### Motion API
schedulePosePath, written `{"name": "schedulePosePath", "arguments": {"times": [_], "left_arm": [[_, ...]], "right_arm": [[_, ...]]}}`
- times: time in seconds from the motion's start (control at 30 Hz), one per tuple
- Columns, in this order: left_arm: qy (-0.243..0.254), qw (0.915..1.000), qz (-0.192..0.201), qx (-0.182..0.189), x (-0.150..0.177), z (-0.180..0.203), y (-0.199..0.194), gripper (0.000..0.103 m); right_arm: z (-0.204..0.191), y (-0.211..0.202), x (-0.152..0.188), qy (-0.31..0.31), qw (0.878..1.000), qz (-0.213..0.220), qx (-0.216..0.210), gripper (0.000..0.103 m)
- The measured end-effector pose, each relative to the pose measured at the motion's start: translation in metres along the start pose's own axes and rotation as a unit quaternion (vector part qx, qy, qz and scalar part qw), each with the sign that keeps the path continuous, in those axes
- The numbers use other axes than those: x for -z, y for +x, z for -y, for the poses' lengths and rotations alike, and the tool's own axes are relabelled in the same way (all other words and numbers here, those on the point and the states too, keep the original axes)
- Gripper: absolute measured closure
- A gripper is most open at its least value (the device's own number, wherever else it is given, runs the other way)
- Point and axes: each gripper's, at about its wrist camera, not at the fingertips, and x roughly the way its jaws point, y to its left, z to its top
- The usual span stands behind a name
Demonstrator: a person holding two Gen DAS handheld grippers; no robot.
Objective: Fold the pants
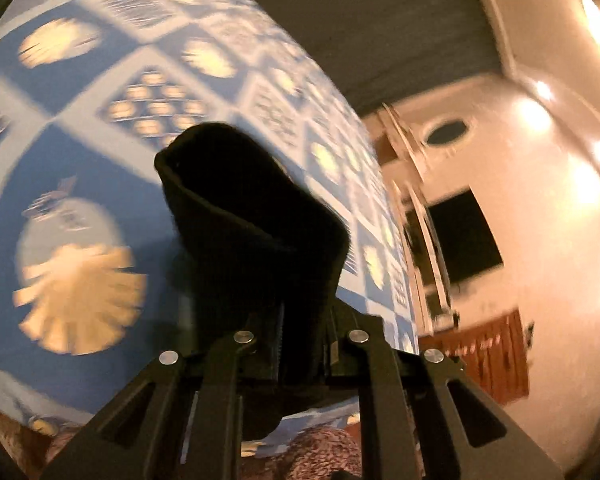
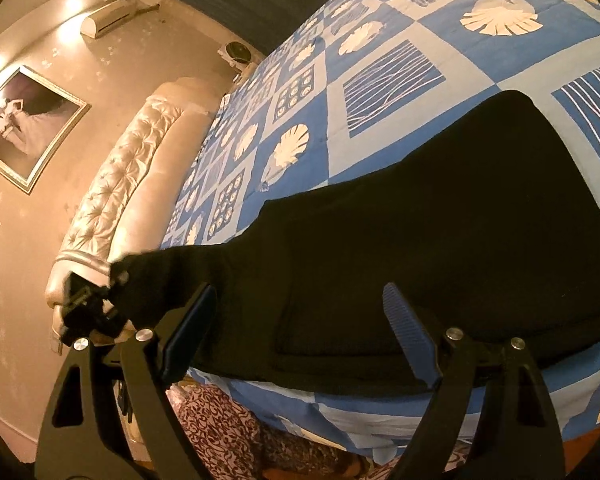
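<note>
The left gripper (image 1: 300, 344) is matte black, its angular linkage arms cut with long triangular slots and pinned by round silver rivets. The right gripper (image 2: 296, 336) has the same black slotted arms and silver rivets, with ribbed dark-blue pads (image 2: 410, 332) lining its jaws.
</note>
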Motion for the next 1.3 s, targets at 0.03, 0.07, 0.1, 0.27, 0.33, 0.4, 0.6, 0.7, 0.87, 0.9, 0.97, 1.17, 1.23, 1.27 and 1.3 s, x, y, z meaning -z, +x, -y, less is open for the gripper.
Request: {"name": "schedulePosePath", "arguments": {"times": [0.03,0.07,0.1,0.27,0.33,0.4,0.6,0.7,0.87,0.9,0.97,1.17,1.23,1.27,1.3], "left_arm": [[0.013,0.9999,-0.006,0.003,-0.001,0.012,0.012,0.089],[0.027,0.9995,-0.015,0.005,0.003,0.028,0.027,0.089],[0.036,0.9991,-0.022,0.008,0.006,0.038,0.038,0.089],[0.089,0.9932,-0.075,-0.002,0.033,0.09,0.122,0.089],[0.115,0.9891,-0.09,-0.018,0.046,0.102,0.146,0.089],[0.141,0.9823,-0.118,-0.037,0.066,0.109,0.18,0.088],[0.161,0.97,-0.158,-0.09,0.096,0.097,0.236,0.083],[0.149,0.9741,-0.153,-0.074,0.097,0.098,0.235,0.073],[0.122,0.9838,-0.131,0.005,0.093,0.113,0.191,0.069],[0.119,0.9852,-0.121,0.019,0.09,0.114,0.178,0.061],[0.113,0.9877,-0.1,0.041,0.084,0.11,0.155,0.039],[0.106,0.9934,-0.044,-0.001,0.059,0.075,0.1,0.034],[0.076,0.9958,-0.041,-0.029,0.054,0.047,0.091,0.034],[0.046,0.9976,-0.039,-0.033,0.05,0.029,0.086,0.034],[0.017,0.9986,-0.034,-0.037,0.048,0.013,0.081,0.034]], "right_arm": [[0.0,0.0,-0.001,0.001,1.0,0.0,0.0,0.018],[0.001,-0.001,0.0,0.002,1.0,0.001,-0.001,0.018],[0.002,-0.001,-0.001,0.003,1.0,0.002,-0.002,0.018],[0.011,-0.007,-0.004,0.021,1.0,0.011,-0.013,0.018],[0.016,-0.009,-0.004,0.034,0.999,0.015,-0.017,0.018],[0.024,-0.011,-0.005,0.047,0.999,0.017,-0.019,0.018],[0.038,-0.013,-0.005,0.077,0.996,0.018,-0.031,0.018],[0.04,-0.013,-0.005,0.081,0.996,0.016,-0.035,0.018],[0.035,-0.012,-0.005,0.08,0.996,0.011,-0.04,0.017],[0.034,-0.01,-0.005,0.077,0.996,0.006,-0.039,0.016],[0.032,-0.006,-0.005,0.076,0.996,0.001,-0.042,0.013],[0.024,0.02,-0.007,0.064,0.997,-0.041,-0.033,0.013],[0.02,0.031,-0.01,0.057,0.997,-0.055,-0.023,0.013],[0.02,0.036,-0.011,0.056,0.996,-0.06,-0.015,0.013],[0.02,0.04,-0.011,0.057,0.996,-0.063,-0.01,0.013]]}}
